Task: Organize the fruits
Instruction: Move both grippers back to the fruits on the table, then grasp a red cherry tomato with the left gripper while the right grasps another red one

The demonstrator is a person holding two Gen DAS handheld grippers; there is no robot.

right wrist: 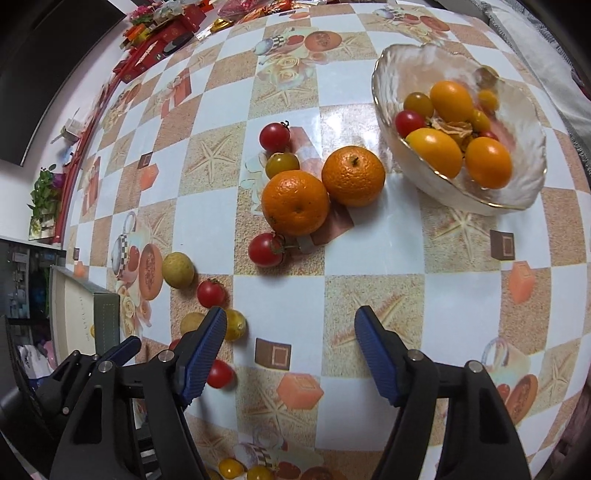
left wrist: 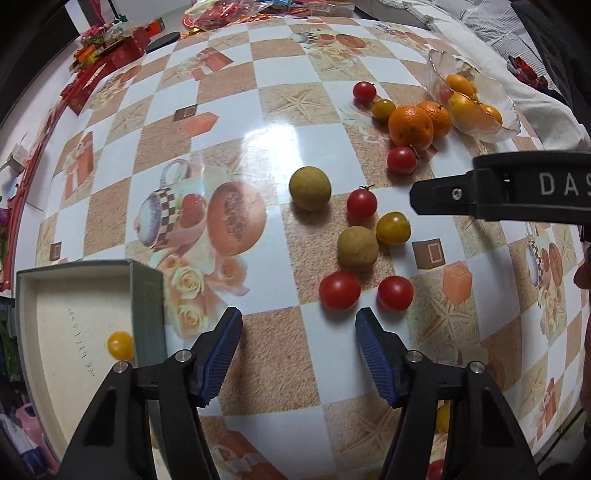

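My left gripper (left wrist: 298, 325) is open and empty over the table, just short of two red cherry tomatoes (left wrist: 340, 290) (left wrist: 395, 293). Beyond them lie two tan longans (left wrist: 357, 247) (left wrist: 309, 188) and a yellow tomato (left wrist: 393, 228). A box lid (left wrist: 146, 295) at the left holds one yellow tomato (left wrist: 120, 345). My right gripper (right wrist: 290, 325) is open and empty. Ahead of it lie two oranges (right wrist: 295, 202) (right wrist: 353, 175), red tomatoes (right wrist: 265, 249) (right wrist: 274, 136) and a glass bowl (right wrist: 384, 66) with orange and yellow fruit.
Red boxes and packets (left wrist: 110, 55) line the far left table edge. White bedding (left wrist: 480, 26) lies behind the bowl. The right gripper's body (left wrist: 517, 192) crosses the left wrist view at right. More small tomatoes (right wrist: 231, 467) lie near the front edge.
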